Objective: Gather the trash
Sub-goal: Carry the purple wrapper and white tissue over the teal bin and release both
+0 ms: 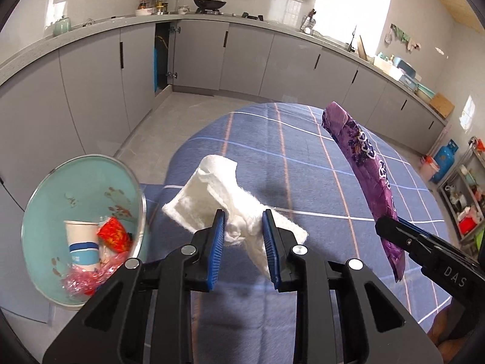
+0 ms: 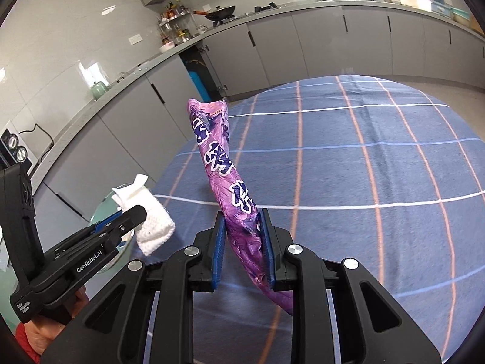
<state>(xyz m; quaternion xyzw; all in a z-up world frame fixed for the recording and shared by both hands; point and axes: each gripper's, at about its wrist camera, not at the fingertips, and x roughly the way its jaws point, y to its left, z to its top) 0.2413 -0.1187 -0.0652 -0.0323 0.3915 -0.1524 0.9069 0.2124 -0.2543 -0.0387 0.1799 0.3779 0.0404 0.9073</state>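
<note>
My left gripper is shut on a crumpled white tissue, held up above the blue checked tablecloth. My right gripper is shut on a long purple snack wrapper that stands up from its blue pads. The same wrapper shows at the right of the left wrist view, with the right gripper clamped on its lower part. To the left, below table height, a teal bin holds a paper cup, a red packet and pink plastic.
Grey kitchen cabinets and a countertop run around the room, one door ajar. A metal shelf rack and a blue gas cylinder stand at the right. A hand holds the left gripper's body.
</note>
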